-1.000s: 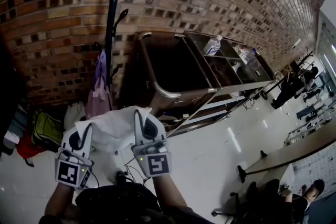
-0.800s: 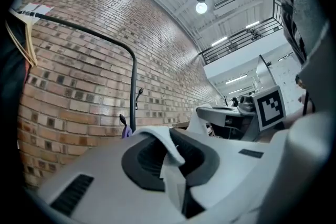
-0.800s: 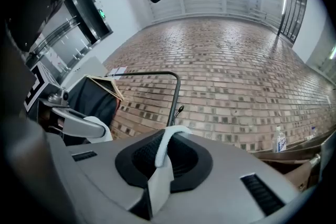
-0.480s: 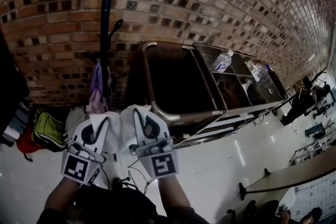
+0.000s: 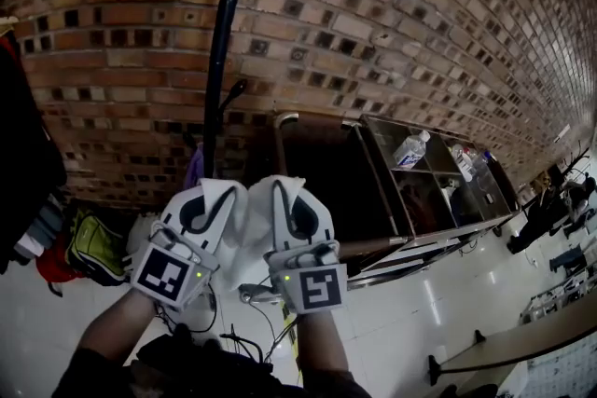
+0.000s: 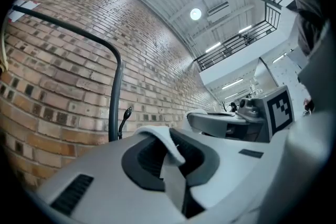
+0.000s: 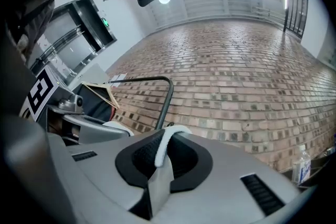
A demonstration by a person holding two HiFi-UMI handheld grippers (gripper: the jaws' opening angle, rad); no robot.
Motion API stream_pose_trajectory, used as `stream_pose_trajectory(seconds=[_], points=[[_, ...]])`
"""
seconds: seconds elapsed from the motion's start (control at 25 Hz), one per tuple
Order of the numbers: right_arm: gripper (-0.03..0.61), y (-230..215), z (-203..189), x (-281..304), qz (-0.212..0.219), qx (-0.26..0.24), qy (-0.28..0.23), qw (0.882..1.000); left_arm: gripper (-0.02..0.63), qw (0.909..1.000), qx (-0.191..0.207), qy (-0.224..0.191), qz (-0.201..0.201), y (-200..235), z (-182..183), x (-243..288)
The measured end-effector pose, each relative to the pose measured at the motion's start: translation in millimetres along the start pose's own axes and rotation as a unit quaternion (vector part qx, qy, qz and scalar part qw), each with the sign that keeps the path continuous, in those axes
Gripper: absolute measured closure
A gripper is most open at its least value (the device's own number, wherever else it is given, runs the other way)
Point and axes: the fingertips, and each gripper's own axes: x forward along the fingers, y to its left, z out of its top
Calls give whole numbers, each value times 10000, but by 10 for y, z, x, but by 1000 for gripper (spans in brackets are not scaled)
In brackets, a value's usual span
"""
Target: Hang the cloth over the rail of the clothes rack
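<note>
Cloth [image 7: 169, 135] nipped (clearest in gripper views).

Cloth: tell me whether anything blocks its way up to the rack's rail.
Nothing visible does. The left gripper and right gripper each clamp the white cloth below the black rail, with only brick wall behind the gap. A small hook sticks out from the post, beside the path.

Green bag [image 5: 93, 247] and steel trolley [image 5: 373, 172] rest on white floor [image 5: 401, 322]
</note>
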Motion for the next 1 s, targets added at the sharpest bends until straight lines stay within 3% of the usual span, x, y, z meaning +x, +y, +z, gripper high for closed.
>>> stream_pose_trajectory(seconds=[0.36, 0.76, 1.0], points=[[534, -226, 579, 537, -129, -907, -931, 9914, 580, 9967, 297, -740, -124, 378, 633, 496], [534, -694, 1110, 1036, -309, -1016, -1223, 9868, 580, 9891, 505, -1310, -442, 628, 1341, 972], [534, -924, 1429, 1278, -354, -997, -1374, 9849, 580, 9876, 369, -1447, -483, 756, 1687, 1227]])
